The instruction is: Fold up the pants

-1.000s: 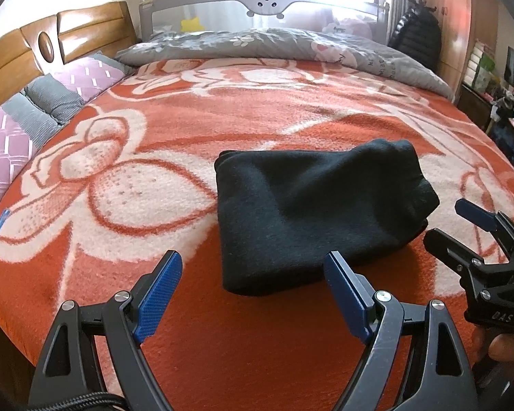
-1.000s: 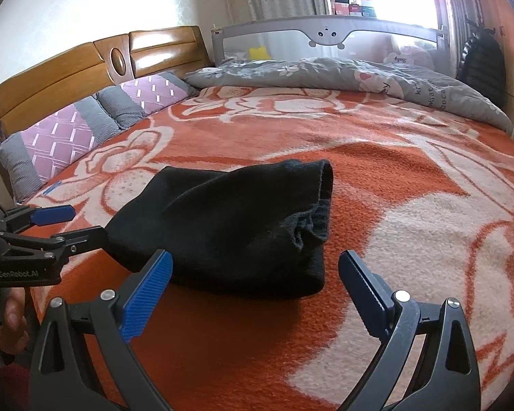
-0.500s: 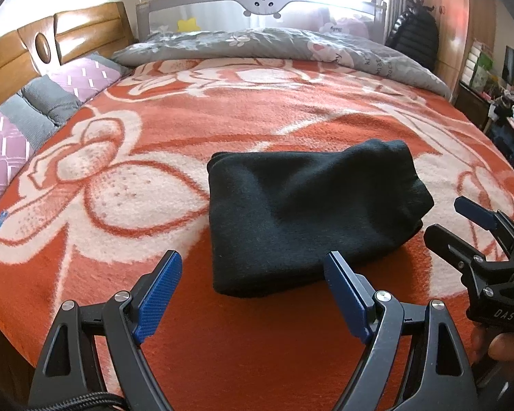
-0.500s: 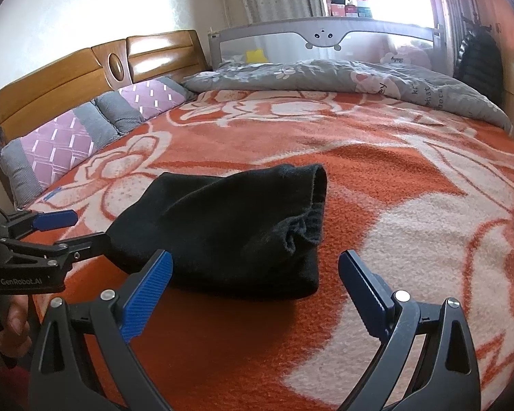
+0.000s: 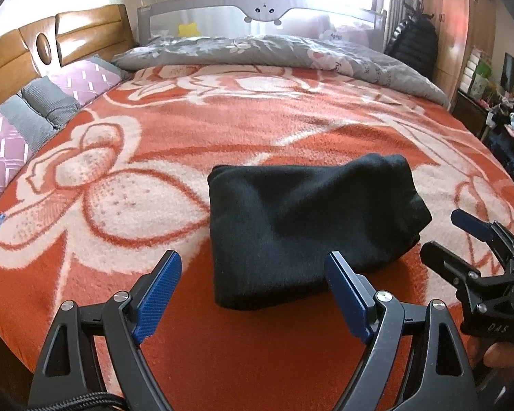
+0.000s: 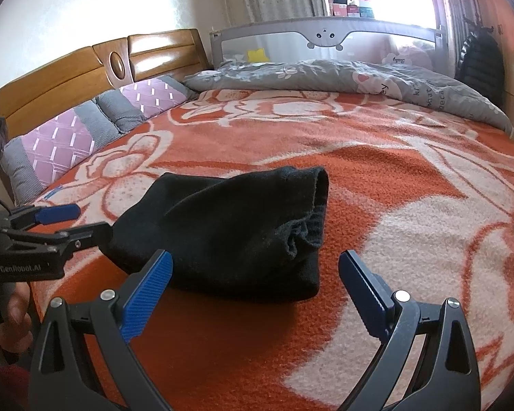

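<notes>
1. The pants [image 5: 308, 229] lie folded into a thick black bundle on the orange-and-cream blanket [image 5: 222, 130], near the bed's front edge. Their shape and place on the flower pattern match a second ago.
2. The left gripper [image 5: 253, 284] hangs just short of the bundle's near edge, jaws spread wide and gripping nothing. Compared with a second ago, the bundle sits a touch more to the left in this view, and more of the headboard [image 5: 51, 44] and the grey quilt [image 5: 274, 51] shows, so the view has shifted slightly.
3. The right gripper [image 6: 255, 274] is also released, its blue pads [image 6: 147, 294] wide apart and clear of the cloth, near the bundle's open, layered end.
4. In the right view the left gripper [image 6: 72, 219] reaches in from the left; its lower finger seems to touch the bundle's left corner, much as before.
5. In the left view the right gripper [image 5: 455, 233] stands just beside the bundle's right end, apart from it, in nearly the same spot as earlier.
6. Purple-and-grey pillows [image 6: 68, 137] line the headboard.
</notes>
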The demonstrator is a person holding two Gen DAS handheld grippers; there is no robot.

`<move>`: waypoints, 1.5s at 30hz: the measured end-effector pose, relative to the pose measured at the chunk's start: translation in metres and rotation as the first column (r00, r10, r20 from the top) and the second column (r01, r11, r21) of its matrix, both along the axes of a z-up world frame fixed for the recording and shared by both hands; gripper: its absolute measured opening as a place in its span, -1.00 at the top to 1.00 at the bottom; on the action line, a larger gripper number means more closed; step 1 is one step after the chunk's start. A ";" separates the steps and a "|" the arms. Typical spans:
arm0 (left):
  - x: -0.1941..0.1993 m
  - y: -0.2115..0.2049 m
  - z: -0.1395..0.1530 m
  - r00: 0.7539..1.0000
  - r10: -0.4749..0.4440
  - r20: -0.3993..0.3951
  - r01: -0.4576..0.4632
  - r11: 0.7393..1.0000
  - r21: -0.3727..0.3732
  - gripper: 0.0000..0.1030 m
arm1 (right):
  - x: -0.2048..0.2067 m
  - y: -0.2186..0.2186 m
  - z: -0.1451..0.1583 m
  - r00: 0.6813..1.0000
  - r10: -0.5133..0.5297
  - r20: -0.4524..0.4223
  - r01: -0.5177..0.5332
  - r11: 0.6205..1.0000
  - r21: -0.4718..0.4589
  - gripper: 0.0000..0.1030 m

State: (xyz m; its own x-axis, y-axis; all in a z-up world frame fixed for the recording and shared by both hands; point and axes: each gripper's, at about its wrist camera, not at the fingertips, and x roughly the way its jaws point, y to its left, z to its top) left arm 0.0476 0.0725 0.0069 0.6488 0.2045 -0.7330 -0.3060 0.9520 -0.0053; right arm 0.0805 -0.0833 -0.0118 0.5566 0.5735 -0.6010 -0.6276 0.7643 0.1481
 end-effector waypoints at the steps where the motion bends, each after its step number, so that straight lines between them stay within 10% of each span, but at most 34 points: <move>1: 0.000 0.000 0.000 1.000 0.000 -0.001 0.000 1.000 0.003 -0.67 | 0.000 0.001 0.000 1.000 0.003 0.000 -0.003 1.000 -0.003 -0.89; 45: 0.009 -0.002 0.004 0.999 0.014 -0.052 -0.014 1.000 0.012 -0.67 | 0.013 0.002 -0.001 0.999 0.013 -0.053 -0.012 1.000 0.013 -0.89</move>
State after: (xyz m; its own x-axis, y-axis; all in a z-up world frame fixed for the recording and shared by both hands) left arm 0.0569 0.0710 0.0105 0.6068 0.2217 -0.7633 -0.3190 0.9475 0.0216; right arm 0.0932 -0.0815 -0.0127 0.5171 0.5881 -0.6219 -0.6283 0.7542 0.1909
